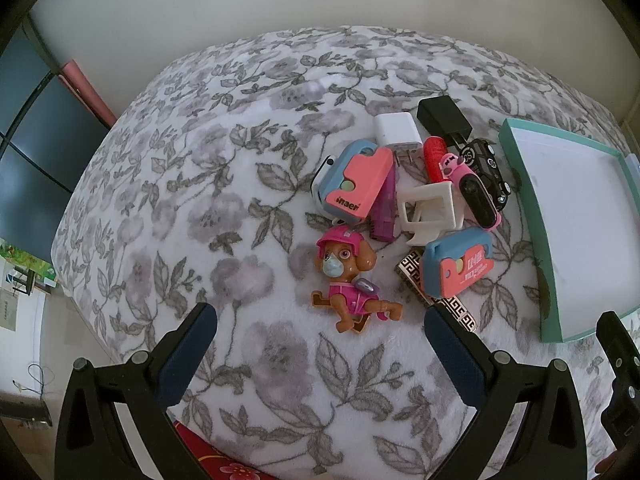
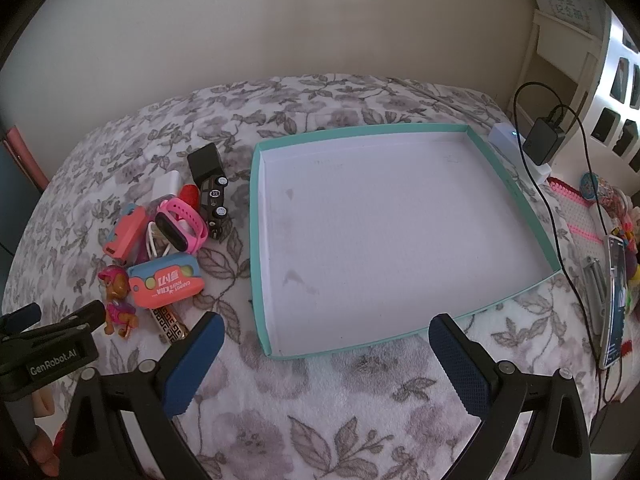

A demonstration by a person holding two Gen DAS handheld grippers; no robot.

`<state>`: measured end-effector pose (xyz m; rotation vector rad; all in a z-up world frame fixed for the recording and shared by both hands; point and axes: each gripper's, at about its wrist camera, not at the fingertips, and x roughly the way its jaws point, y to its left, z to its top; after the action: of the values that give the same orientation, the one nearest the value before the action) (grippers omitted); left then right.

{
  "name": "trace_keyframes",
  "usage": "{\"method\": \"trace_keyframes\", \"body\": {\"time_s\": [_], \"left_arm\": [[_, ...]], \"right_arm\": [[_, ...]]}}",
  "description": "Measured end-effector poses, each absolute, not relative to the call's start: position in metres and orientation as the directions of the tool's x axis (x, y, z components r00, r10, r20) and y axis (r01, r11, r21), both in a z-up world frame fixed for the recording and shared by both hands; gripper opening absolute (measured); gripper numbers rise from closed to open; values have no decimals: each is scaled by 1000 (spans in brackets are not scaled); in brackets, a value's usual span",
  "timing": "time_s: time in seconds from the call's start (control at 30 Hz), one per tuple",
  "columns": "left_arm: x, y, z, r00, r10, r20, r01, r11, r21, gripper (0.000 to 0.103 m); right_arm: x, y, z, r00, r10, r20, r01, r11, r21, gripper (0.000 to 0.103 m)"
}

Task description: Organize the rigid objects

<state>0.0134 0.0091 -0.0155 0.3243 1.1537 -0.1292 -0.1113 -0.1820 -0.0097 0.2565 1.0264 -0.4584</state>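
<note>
Left wrist view, left gripper (image 1: pixel 320 344) fingers spread above toy dog (image 1: pixel 348 280), right gripper (image 2: pixel 326 356) fingers spread before teal tray (image 2: pixel 256 240)

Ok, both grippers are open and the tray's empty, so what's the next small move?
Probably ease the left gripper forward and down over the toy dog. It lies nearest, apart from the pile, straight ahead between the open jaws, and the tray holds nothing yet.

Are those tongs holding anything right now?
No. Both the left tongs and the right tongs are open and empty above the blanket.
</note>
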Motion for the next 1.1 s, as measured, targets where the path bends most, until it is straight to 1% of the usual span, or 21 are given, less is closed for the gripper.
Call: {"method": "trace_keyframes", "body": {"time_s": [1.1], "left_arm": [[13, 11, -17, 402, 52, -914, 271, 947, 173, 103]], "right_arm": [[-109, -177, -11, 434, -248, -866, 473, 881, -16, 103]]}}
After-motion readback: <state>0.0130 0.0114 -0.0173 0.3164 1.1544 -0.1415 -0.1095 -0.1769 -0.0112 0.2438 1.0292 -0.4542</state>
